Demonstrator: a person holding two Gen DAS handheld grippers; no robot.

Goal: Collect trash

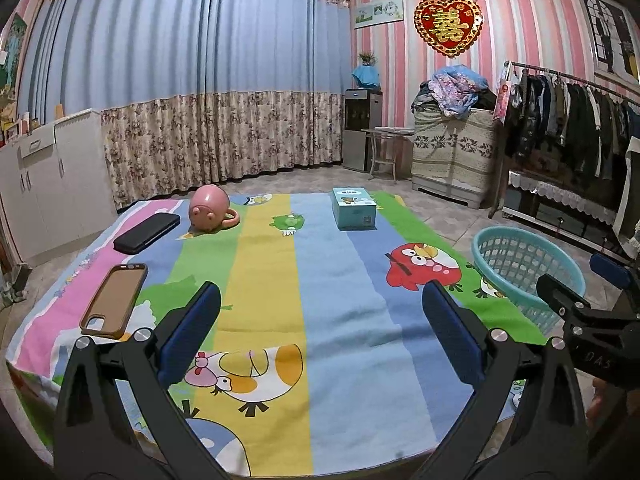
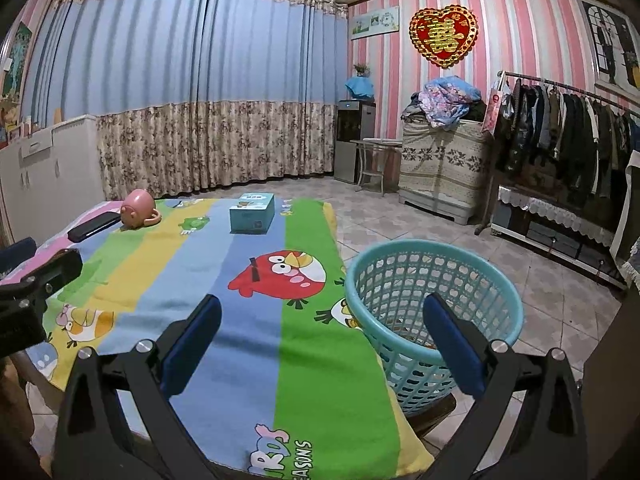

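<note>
Seemingly most of the collecting is done: nothing crumpled or scrap-like shows anywhere on the striped cartoon blanket (image 1: 320, 280) that covers the table. What lies there reads as belongings, not rubbish. A pink pig-shaped cup (image 1: 210, 210) lies tipped near the far left corner with a black case (image 1: 147, 232) just beside it toward the left edge; a brown phone case (image 1: 115, 300) rests along the left edge nearer the camera; a teal box (image 1: 354, 208) stands by the far edge, well apart from the rest.

The turquoise basket (image 2: 434, 312) stands just off the table's right edge, seemingly on a low dark stand. Through its mesh something brownish shows at the bottom, too dim to name; I would guess it is trash already dropped in.

Both tools are empty. The left gripper (image 1: 320, 336) hovers over the near middle of the blanket with its jaws spread wide and nothing between the blue pads. The right gripper (image 2: 320, 340) is likewise released, one finger over the blanket's right edge, the other over the basket's rim.

If the box counts as trash, that would be the one piece left; otherwise the job looks finished
</note>
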